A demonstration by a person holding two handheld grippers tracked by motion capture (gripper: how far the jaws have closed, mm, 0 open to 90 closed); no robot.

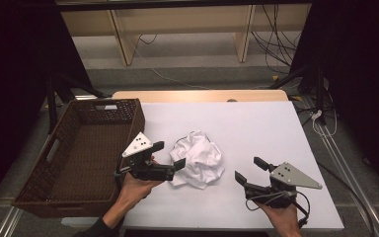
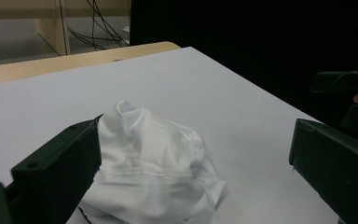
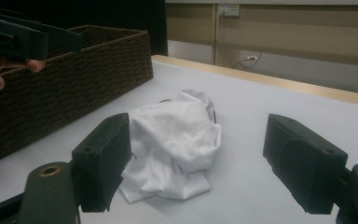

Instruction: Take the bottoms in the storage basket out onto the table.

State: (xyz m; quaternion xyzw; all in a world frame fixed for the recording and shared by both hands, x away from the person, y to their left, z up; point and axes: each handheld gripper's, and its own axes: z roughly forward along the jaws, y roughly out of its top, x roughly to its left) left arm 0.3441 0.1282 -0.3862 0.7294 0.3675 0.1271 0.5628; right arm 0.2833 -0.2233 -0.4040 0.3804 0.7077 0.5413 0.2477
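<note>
While both pairs of jaws stand wide and hold nothing, the cloth [image 1: 197, 159] lies crumpled on the white table [image 1: 256, 128], between the 2 grippers. Left gripper [image 1: 169, 155]: jaws spread, 1 tip touching or just beside the cloth's left edge; in the left gripper view the near jaw overlaps the cloth [image 2: 151, 163], contact not certain. Right gripper [image 1: 249, 169]: jaws spread, pointed at the cloth from the right, near but apart from it. Basket [image 1: 86, 148] sits at the left table edge, just behind the left hand [image 1: 137, 187], nothing seen inside. Judgement: work in hand is gripping the cloth, probably for the basket. Risks: closing on 1 thin fold only, so the bundle unfurls and drags; a jaw tip pushing the heap away instead of straddling it; trailing fabric catching the basket rim if lifted low.
</note>
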